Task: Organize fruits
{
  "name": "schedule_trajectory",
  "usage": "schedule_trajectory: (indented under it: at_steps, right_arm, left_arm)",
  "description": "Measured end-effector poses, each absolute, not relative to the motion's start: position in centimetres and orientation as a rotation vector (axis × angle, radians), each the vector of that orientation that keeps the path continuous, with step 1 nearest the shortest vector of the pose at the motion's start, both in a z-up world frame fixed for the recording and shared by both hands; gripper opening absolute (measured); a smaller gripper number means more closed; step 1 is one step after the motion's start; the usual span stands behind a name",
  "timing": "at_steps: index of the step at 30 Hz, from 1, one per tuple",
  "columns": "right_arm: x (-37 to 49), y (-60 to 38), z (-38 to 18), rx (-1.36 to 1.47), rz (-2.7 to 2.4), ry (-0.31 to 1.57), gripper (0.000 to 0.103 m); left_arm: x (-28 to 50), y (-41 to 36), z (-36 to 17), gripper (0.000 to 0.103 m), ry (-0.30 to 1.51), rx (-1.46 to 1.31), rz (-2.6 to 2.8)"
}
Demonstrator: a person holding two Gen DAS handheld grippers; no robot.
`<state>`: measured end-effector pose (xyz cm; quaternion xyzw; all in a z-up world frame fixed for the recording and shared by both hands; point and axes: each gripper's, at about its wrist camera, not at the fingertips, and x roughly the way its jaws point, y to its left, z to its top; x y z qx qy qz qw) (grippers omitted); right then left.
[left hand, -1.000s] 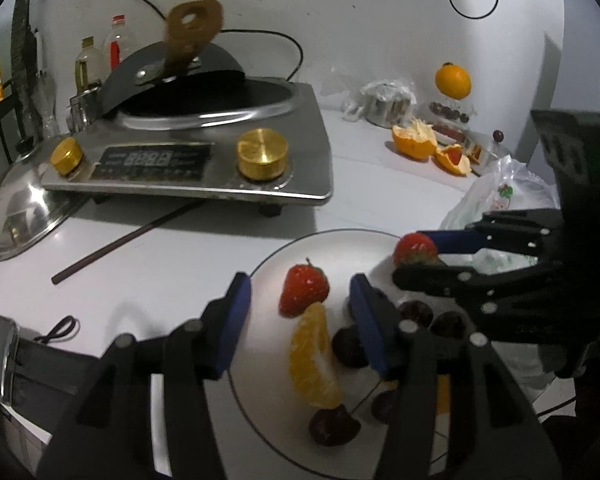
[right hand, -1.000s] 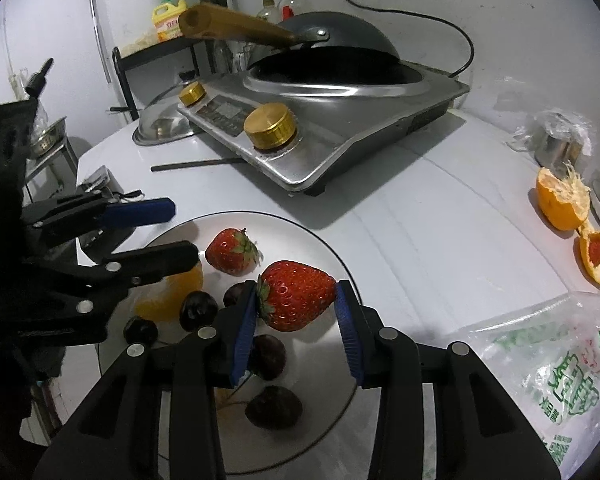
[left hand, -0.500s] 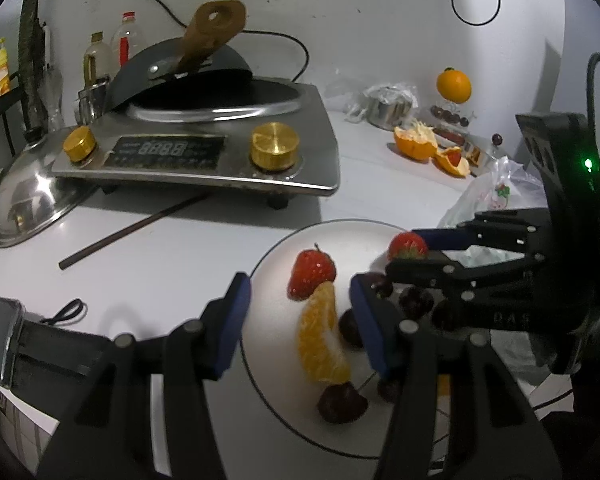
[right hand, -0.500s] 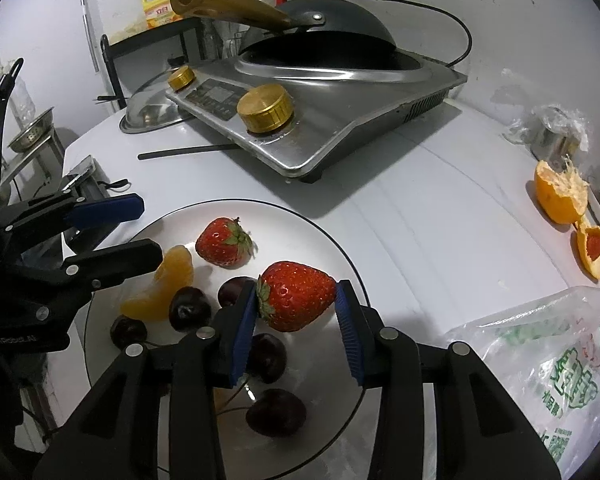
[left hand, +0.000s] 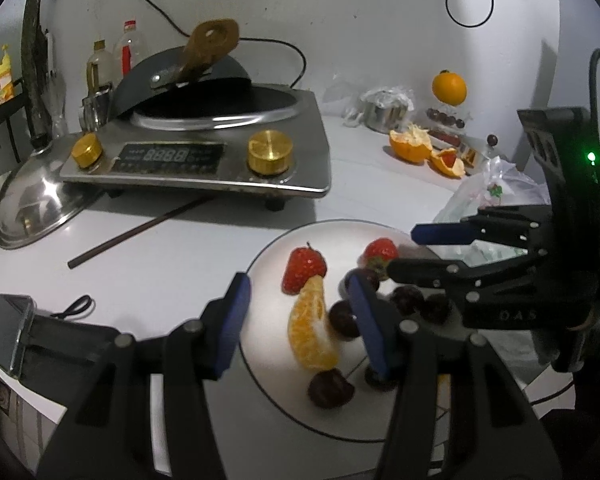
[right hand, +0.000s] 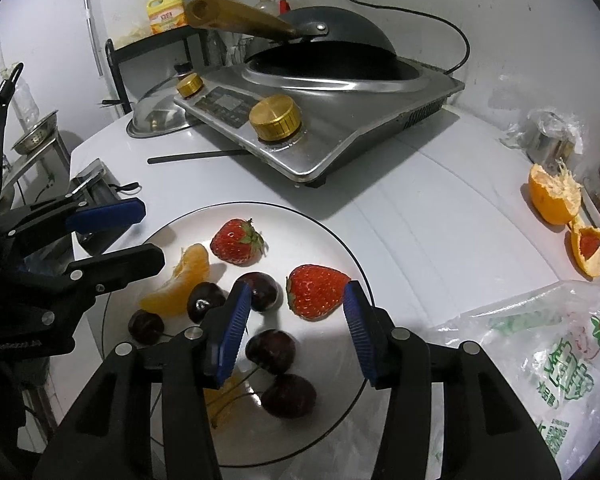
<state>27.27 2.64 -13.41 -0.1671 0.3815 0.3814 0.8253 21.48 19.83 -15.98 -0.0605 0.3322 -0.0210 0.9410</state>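
A white plate (right hand: 300, 228) holds two strawberries, an orange segment (right hand: 180, 284) and several dark cherries (right hand: 270, 350). My right gripper (right hand: 296, 288) hangs low over the plate's right side and its jaws are opening. The strawberry (right hand: 316, 292) between them lies on the plate; a gap shows at the left pad. The other strawberry (right hand: 236, 242) lies further back. In the left wrist view my left gripper (left hand: 298, 282) stands open and empty over the plate's near left part, above the orange segment (left hand: 310, 330). The right gripper (left hand: 404, 253) reaches in from the right there.
An induction cooker (left hand: 204, 160) with a black wok stands behind the plate, with a steel lid (left hand: 36, 208) and a dark chopstick (left hand: 140, 232) to its left. A plastic bag (right hand: 540, 344) lies right of the plate. Orange peel (right hand: 552, 200) lies further right.
The right gripper's jaws have spread and the strawberry they held now rests on the plate. The left gripper has stayed open and nearly still.
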Motion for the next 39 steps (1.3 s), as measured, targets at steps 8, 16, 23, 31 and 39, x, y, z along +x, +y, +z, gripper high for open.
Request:
schedule_trajectory:
  at_steps: [8,16,23,31,39]
  right_arm:
    - [25.8,1.6,-12.3,-0.348,0.812,0.788,0.051]
    - [24.0,0.3,-11.3,-0.34,0.811,0.765,0.051]
    - [22.3,-1.4,-10.0,-0.328,0.805,0.738,0.051]
    - [20.1,-3.6,-8.2,-0.307,0.793,0.689,0.051]
    - [17.2,-6.2,-5.7,-0.284,0.782,0.63,0.051]
  left_arm:
    - [20.2,18.9,-15.0,0.054,0.666,-0.107,-0.038]
    - [18.3,18.0,-14.1,0.068,0.645,-0.099,-0.022]
    - [16.4,16.9,-13.1,0.068,0.616,-0.097,-0.018]
    - [14.5,15.1,-11.2,0.068,0.569,-0.084,-0.027]
    - [12.2,13.0,-8.9,0.069,0.51,-0.062,-0.033]
